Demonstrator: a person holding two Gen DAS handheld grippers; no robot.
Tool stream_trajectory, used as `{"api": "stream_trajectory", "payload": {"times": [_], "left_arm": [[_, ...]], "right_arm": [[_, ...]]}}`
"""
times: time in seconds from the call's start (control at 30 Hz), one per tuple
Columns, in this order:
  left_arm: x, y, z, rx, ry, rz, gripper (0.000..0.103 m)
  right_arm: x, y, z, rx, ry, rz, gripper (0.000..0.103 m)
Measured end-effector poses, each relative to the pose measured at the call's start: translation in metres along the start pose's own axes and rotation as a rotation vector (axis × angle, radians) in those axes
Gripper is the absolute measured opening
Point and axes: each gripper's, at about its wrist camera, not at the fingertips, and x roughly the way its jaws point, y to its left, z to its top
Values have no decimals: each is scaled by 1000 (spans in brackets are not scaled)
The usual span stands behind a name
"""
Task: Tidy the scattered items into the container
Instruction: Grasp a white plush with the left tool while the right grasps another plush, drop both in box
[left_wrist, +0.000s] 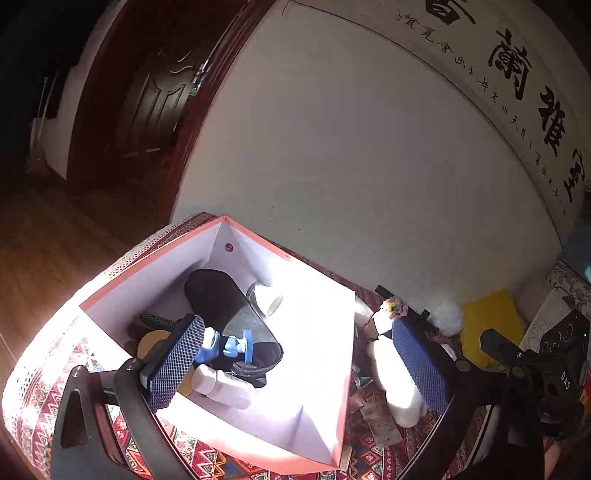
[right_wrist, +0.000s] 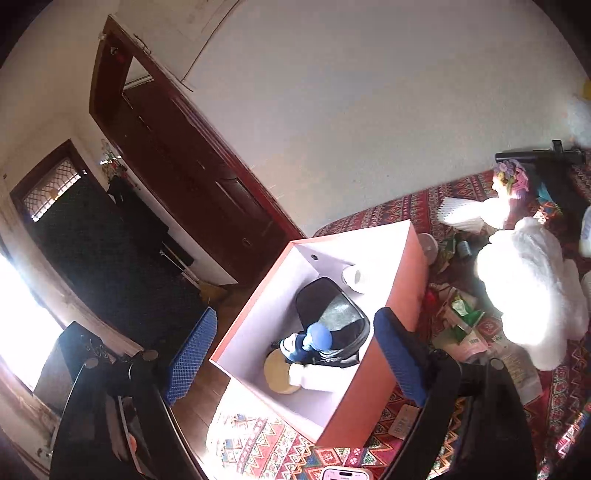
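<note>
Over the box (left_wrist: 207, 266), at its left edge, your left gripper (left_wrist: 295, 362) hangs with its blue pads spread wide and nothing between them. That box is pink outside, white inside, and sits open on the patterned cloth (left_wrist: 44, 387). Lying in it you have a black slipper (left_wrist: 225, 306), a blue figure (left_wrist: 225, 345) on top of it, a white bottle (left_wrist: 225, 386) nearer you, a yellow disc (left_wrist: 153, 339) to the left, a dark brush (left_wrist: 159, 321), and a white cup (left_wrist: 266, 299) at the far side. Right of the box, still on the cloth, lie a doll (right_wrist: 508, 184), a white plush (right_wrist: 532, 295) and some packets (right_wrist: 461, 321). Your right gripper (right_wrist: 295, 362) is spread too, straddling the box's near corner.
</note>
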Motion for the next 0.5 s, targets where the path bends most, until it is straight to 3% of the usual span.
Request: {"api": "stream_trajectory", "payload": {"times": [0.17, 0.3, 0.43, 0.5], "left_arm": [[27, -64, -31, 133, 118, -65, 102], [72, -120, -80, 211, 282, -135, 102], [129, -155, -150, 175, 523, -202, 102], [154, -158, -174, 98, 621, -222, 102]], "right_arm": [[-44, -79, -9, 103, -32, -110, 87], [-68, -165, -31, 273, -37, -179, 87], [-70, -248, -63, 466, 1, -185, 86], [-61, -282, -67, 616, 36, -117, 86]]}}
